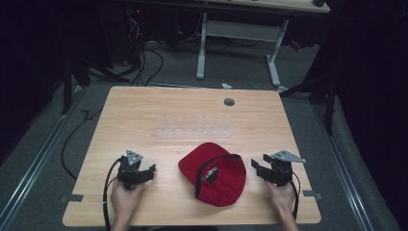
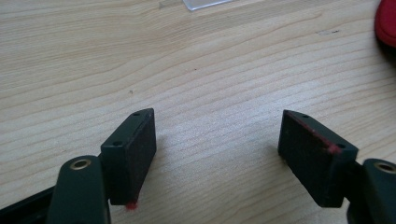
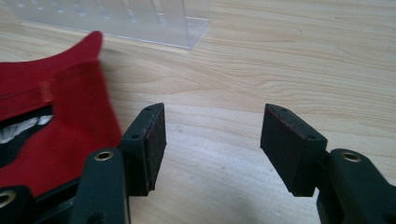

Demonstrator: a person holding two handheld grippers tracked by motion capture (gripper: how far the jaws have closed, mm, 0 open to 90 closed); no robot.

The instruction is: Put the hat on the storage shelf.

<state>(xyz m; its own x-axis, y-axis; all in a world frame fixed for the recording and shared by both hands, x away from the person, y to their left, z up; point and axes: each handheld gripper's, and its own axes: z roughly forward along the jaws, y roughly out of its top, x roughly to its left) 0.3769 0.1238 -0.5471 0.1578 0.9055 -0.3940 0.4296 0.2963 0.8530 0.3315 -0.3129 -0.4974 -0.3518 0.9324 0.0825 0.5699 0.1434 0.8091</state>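
Pre-grasp prob: red cap (image 1: 214, 174) untouched; L gripper (image 1: 150, 170) & R gripper (image 1: 256, 166) flank cap, both wide open, empty; next close in on cap edges

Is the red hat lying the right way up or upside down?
Upside down. From the high view the red cap shows its hollow inside, with a black band and label; the right gripper view shows its inner seam and white lining too.

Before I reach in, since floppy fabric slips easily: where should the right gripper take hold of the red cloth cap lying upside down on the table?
Probably the near right edge of the red cloth cap, coming in from the right. The cap lies opening-up, so its thin rim stands free there, closest to the open right gripper. The soft crown would likely just bunch.
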